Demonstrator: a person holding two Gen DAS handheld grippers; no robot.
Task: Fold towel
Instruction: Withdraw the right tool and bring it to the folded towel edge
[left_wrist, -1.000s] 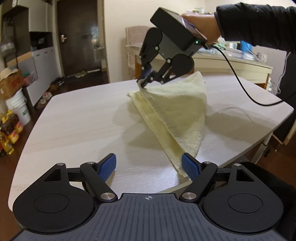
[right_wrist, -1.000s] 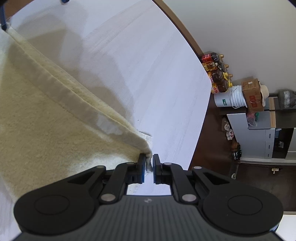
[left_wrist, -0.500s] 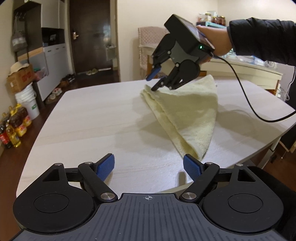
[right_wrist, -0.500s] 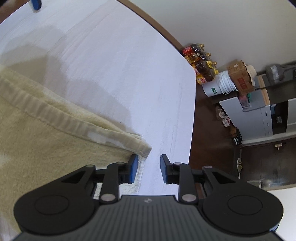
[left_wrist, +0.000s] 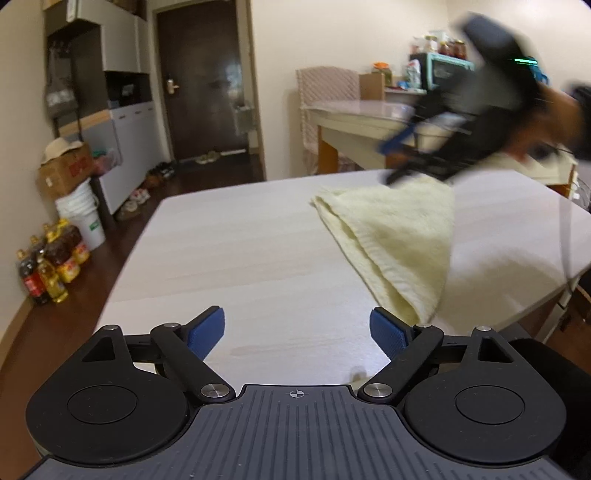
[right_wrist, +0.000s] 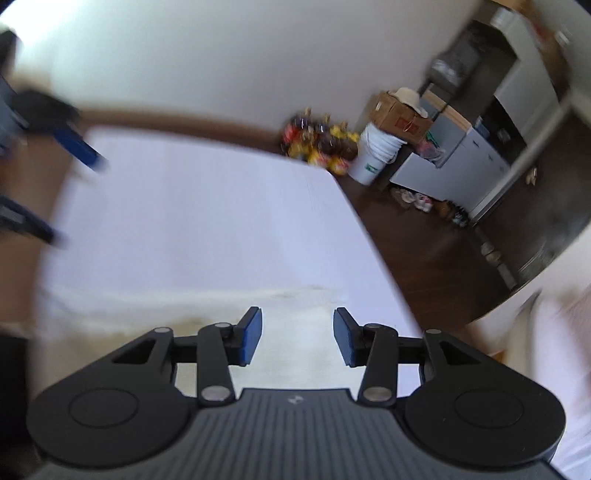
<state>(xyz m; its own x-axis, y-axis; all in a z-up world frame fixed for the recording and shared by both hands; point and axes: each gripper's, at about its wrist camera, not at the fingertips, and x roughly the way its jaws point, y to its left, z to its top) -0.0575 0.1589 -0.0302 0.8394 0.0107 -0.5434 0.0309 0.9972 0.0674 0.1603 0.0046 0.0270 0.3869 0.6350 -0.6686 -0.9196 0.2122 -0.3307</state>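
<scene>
We see the pale yellow towel (left_wrist: 399, 236) lying folded into a long wedge on the light wooden surface (left_wrist: 236, 251), toward its right edge; the narrow end reaches almost to the near edge and the broad end lies farther in. Our left hand-held gripper (left_wrist: 297, 330) hangs over the near edge with its blue pads (left_wrist: 207, 330) far apart and widening, nothing between them; the towel's narrow tip sits just beyond the right pad. Our right hand-held gripper (right_wrist: 297, 338) is above the towel's broad end, heavily blurred in the left wrist view, where a hand (left_wrist: 554, 114) grips it. In its own view the jaws stand apart and are opening, with no cloth pinched; the towel (right_wrist: 291, 325) shows below the gap. On the floor beyond the surface's left edge stand a cluster of bottles (left_wrist: 51, 258), a white bucket (left_wrist: 83, 218) and a cardboard box (left_wrist: 62, 170).
</scene>
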